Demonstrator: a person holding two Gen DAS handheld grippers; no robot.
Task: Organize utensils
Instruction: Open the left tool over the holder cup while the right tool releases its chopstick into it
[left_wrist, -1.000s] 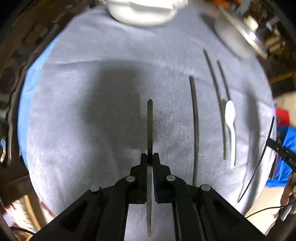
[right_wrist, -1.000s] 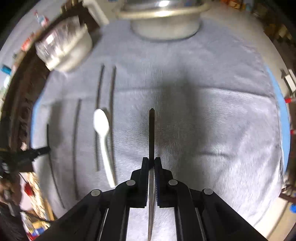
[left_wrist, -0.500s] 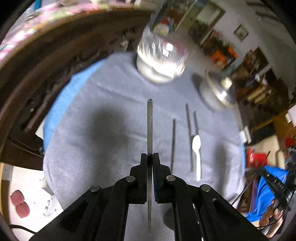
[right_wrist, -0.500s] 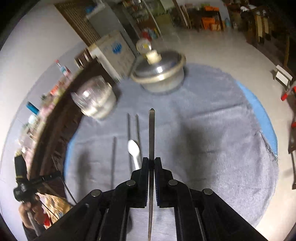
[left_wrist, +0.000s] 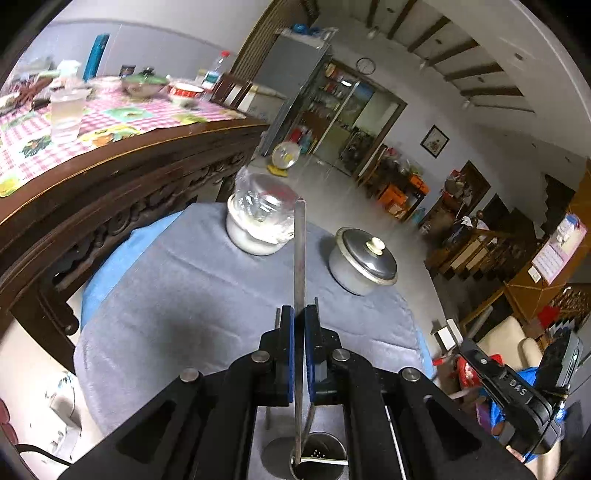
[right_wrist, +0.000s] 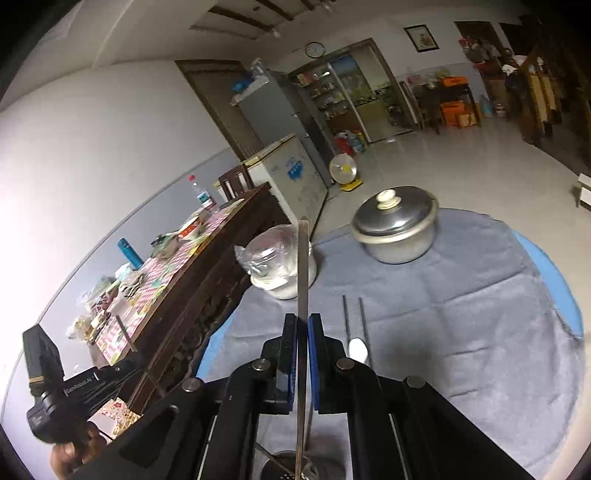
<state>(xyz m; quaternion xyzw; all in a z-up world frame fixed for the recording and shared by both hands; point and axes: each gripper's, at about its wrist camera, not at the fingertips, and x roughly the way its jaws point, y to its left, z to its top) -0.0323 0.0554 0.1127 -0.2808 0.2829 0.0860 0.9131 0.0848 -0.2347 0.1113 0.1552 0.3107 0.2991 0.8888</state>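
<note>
Both tongs are clamped tight on a chopstick each: left tongs (left_wrist: 299, 325) hold one chopstick (left_wrist: 299, 258), right tongs (right_wrist: 302, 332) another chopstick (right_wrist: 303, 266). Ahead on the grey-clothed counter (right_wrist: 480, 314): wrapped bowl (left_wrist: 258, 225), lidded pot (right_wrist: 397, 229), white spoon (right_wrist: 357, 349) between two chopsticks. Metal holder (left_wrist: 317, 454) sits below.

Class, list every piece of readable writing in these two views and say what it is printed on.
"DAS": partial white lettering on the right tool seen from the left view.
"GenRobot.AI": on the left tool seen from the right view.
Freezer logo, bottle label, wall poster: too blurred.
</note>
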